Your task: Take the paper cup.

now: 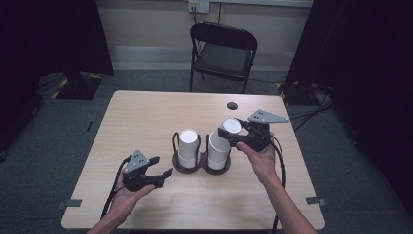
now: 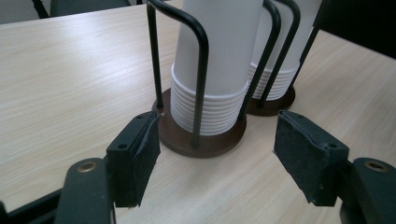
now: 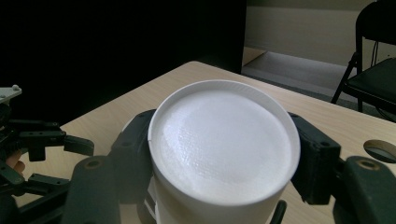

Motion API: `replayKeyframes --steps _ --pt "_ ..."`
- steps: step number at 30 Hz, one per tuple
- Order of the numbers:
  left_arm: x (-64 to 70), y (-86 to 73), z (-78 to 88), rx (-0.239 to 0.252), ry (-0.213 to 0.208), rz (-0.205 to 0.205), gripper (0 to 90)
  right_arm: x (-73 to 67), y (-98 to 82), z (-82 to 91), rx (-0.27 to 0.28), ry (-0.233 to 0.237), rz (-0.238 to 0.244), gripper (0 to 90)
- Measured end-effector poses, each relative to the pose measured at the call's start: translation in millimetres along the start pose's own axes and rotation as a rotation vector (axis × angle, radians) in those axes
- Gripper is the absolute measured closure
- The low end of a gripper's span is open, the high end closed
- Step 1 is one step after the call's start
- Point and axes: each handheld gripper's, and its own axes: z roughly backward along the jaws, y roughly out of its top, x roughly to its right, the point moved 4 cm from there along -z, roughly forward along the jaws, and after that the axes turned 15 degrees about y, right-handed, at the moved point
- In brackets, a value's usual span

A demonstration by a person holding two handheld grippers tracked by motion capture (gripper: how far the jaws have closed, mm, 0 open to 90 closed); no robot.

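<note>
Above right stack, right claw [image 1: 233,131] gripping white cup [image 1: 230,126], left claw [image 1: 164,176] open

Left gripper [image 1: 163,176]: held low near the person's edge, jaws pointing right and slightly forward, standing wide apart with nothing between the pads.
Left hand [image 1: 127,195]: cupped under the gripper's body, palm up, forearm entering from the bottom edge.
Right gripper [image 1: 229,132]: raised higher, jaws pointing left, pads pressed on both sides of a white cup [image 1: 231,126].
Right hand [image 1: 262,158]: wrapped beneath the gripper's body, forearm running in from the lower right.
</note>
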Motion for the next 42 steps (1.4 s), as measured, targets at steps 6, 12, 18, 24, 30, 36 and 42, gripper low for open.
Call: replayKeyframes --steps 6,12,18,24,30,36,42 --pt "7.1 0.5 -2.0 0.004 -0.081 -0.002 33.3 -2.8 -0.7 12.6 0.024 -0.002 -0.021 33.5" --pt "16.3 2.1 -4.3 0.018 -0.111 0.009 34.7 -10.2 -7.5 24.8 0.036 0.029 -0.056 33.5" --pt "22.0 3.9 -8.9 0.039 -0.117 0.0 36.7 -17.7 -12.5 32.2 0.037 0.045 -0.069 33.5" --pt "23.4 6.9 -12.7 0.025 -0.122 0.005 41.1 -27.7 -21.1 35.2 0.056 0.065 -0.103 33.5" --pt "27.8 10.7 -13.6 0.028 -0.129 -0.017 42.7 -41.5 -22.8 37.6 0.05 0.081 -0.089 33.5" --pt "36.5 15.2 -17.4 0.039 -0.191 -0.042 40.4 -45.0 -31.3 34.8 0.061 0.111 -0.137 33.6" --pt "46.1 17.4 -18.9 0.065 -0.241 -0.024 45.0 -47.1 -48.3 28.8 0.112 0.183 -0.247 33.6"
